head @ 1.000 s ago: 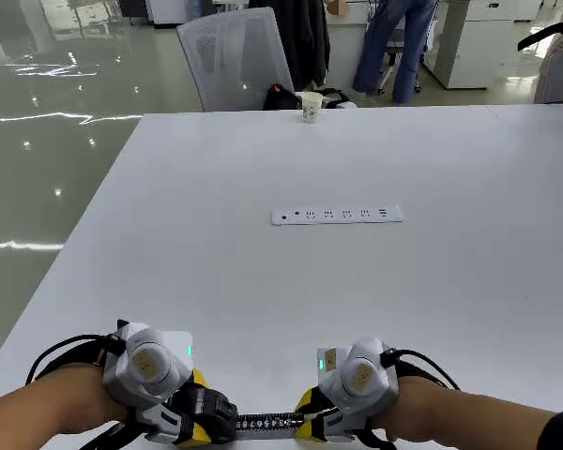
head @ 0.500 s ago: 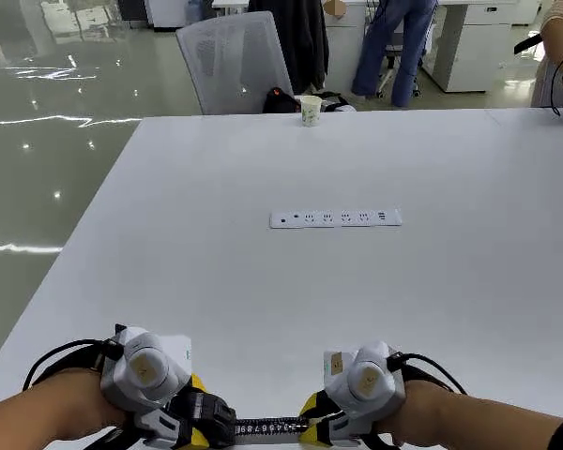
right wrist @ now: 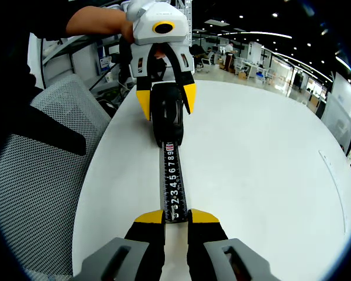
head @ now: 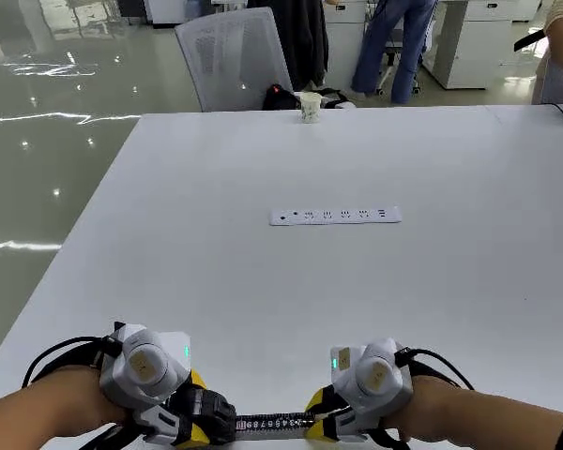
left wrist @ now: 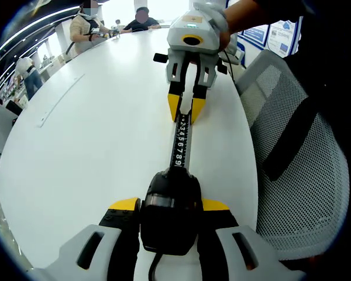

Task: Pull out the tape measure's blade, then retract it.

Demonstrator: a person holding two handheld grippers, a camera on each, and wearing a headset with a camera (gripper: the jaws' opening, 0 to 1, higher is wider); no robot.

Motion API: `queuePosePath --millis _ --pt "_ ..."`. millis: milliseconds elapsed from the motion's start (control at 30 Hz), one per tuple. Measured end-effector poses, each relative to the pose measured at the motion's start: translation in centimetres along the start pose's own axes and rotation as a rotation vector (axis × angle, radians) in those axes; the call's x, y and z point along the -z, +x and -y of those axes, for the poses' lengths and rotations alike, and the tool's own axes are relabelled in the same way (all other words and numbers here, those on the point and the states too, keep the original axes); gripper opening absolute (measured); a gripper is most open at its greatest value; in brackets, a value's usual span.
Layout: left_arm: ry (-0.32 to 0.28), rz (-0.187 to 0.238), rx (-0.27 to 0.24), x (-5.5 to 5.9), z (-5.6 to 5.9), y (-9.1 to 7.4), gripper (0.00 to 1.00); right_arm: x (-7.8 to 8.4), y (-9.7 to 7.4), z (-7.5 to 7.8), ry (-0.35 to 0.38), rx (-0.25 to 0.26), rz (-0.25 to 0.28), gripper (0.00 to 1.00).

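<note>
The black tape measure case (left wrist: 171,211) sits between the yellow-tipped jaws of my left gripper (left wrist: 167,206), which is shut on it; the same case (right wrist: 167,114) faces me in the right gripper view. Its numbered blade (left wrist: 180,142) runs out over the white table to my right gripper (right wrist: 175,218), whose jaws are shut on the blade's end. In the head view the case (head: 209,415) and the blade (head: 272,424) lie at the near table edge between the left gripper (head: 192,422) and the right gripper (head: 321,424).
A white power strip (head: 335,216) lies mid-table, and a paper cup (head: 311,107) stands at the far edge. A grey mesh chair (head: 236,58) is behind the table, with people standing beyond it. Another mesh chair (left wrist: 307,175) is close behind me.
The right gripper has drawn slightly rightward, so a little more blade shows between the grippers. The left gripper and case hold still.
</note>
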State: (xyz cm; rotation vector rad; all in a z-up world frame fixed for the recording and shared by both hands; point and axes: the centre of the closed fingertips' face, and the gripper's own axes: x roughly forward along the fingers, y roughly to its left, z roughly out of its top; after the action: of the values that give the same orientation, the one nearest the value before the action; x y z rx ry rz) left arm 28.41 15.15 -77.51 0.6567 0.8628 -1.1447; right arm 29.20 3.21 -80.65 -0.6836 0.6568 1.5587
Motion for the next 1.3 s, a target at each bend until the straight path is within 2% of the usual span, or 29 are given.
queuePosePath --millis 1300 --pt "0.001 0.007 -0.001 0.0 0.0 0.1 0.32 1.9 -1.7 0.0 0.025 0.02 -0.014 0.1"
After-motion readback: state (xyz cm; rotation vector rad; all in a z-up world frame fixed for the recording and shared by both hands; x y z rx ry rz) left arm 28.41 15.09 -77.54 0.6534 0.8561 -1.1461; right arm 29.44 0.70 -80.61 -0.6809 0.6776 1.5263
